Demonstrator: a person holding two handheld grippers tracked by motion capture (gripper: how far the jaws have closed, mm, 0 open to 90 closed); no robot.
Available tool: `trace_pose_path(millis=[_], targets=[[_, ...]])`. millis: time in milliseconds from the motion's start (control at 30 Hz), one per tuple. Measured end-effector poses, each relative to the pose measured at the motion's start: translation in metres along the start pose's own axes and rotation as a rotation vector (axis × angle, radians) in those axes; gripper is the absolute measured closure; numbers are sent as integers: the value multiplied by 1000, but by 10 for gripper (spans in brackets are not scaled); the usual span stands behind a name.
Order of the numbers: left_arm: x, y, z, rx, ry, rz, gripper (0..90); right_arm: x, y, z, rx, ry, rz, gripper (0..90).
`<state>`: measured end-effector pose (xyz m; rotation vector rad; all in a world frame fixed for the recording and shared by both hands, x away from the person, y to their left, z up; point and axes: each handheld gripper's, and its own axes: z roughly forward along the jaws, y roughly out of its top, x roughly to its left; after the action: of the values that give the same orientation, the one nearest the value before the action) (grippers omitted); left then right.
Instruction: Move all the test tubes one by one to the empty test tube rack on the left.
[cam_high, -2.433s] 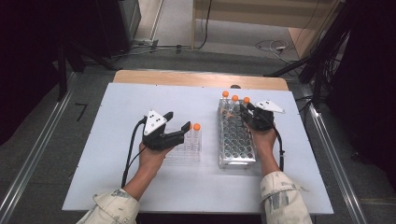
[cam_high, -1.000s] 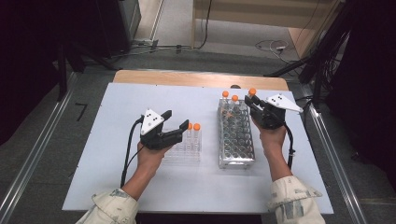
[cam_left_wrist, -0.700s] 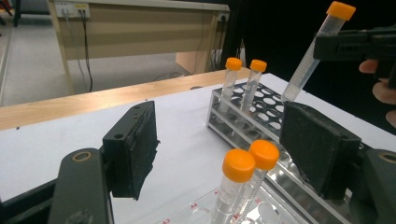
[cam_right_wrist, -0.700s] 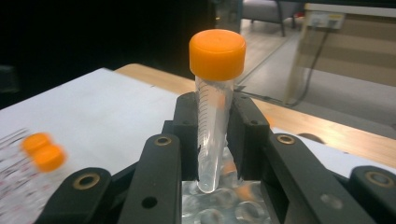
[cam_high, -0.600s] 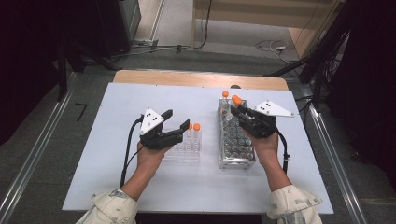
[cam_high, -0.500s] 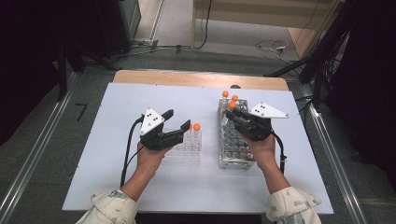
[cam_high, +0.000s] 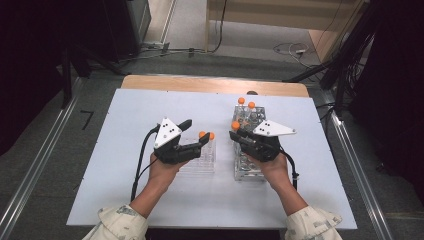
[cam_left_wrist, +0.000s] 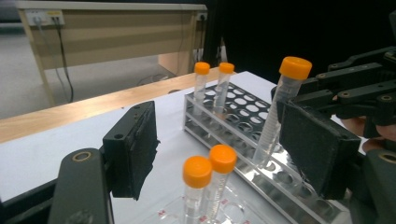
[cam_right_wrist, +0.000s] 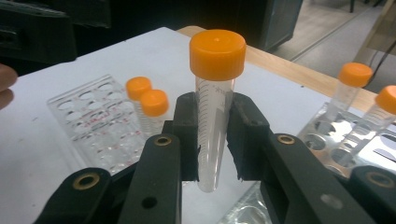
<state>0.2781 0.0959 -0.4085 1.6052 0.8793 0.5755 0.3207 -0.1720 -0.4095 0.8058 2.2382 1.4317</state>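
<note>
Right gripper (cam_right_wrist: 212, 154) clamps an orange-capped tube (cam_right_wrist: 213, 102) upright, between the two racks; left gripper (cam_high: 192, 135) rests open by the clear rack (cam_high: 200, 162).

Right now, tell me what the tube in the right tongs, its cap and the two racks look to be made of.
Tube: clear plastic by its look, see-through with printed graduation marks.
Cap: matte orange plastic, opaque, faintly ridged.
Left rack: clear acrylic-like plastic; the table shows through it.
Right rack: either clear plastic or polished metal; its glossy, mirror-like plates leave that open.
Pads of the right tongs: black, rough, probably rubber or foam.
</note>
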Motion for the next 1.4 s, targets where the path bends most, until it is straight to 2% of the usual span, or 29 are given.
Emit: trace_pose_path(millis=[133, 200, 500, 733, 900, 1067, 1367, 1400], targets=[[-6, 2, -1, -1, -37, 10, 301, 8, 2, -1, 2, 27, -13, 719], [-9, 3, -1, -1, -58, 13, 320, 17, 4, 0, 1, 54, -27, 720], [-19, 8, -4, 0, -142, 33, 400, 34, 6, 7, 18, 118, -53, 719], [-20, 7, -1, 18, -198, 37, 488, 42, 6, 10, 16, 143, -61, 719], [-21, 8, -2, 16, -208, 43, 546, 46, 8, 10, 7, 161, -67, 718], [-22, 8, -3, 14, -200, 56, 669, 51, 9, 11, 7, 175, -70, 718], [-20, 9, -4, 11, -192, 64, 693, 51, 9, 11, 2, 181, -67, 711], [-20, 9, -4, 12, -187, 69, 694, 51, 9, 11, 1, 180, -67, 684]])
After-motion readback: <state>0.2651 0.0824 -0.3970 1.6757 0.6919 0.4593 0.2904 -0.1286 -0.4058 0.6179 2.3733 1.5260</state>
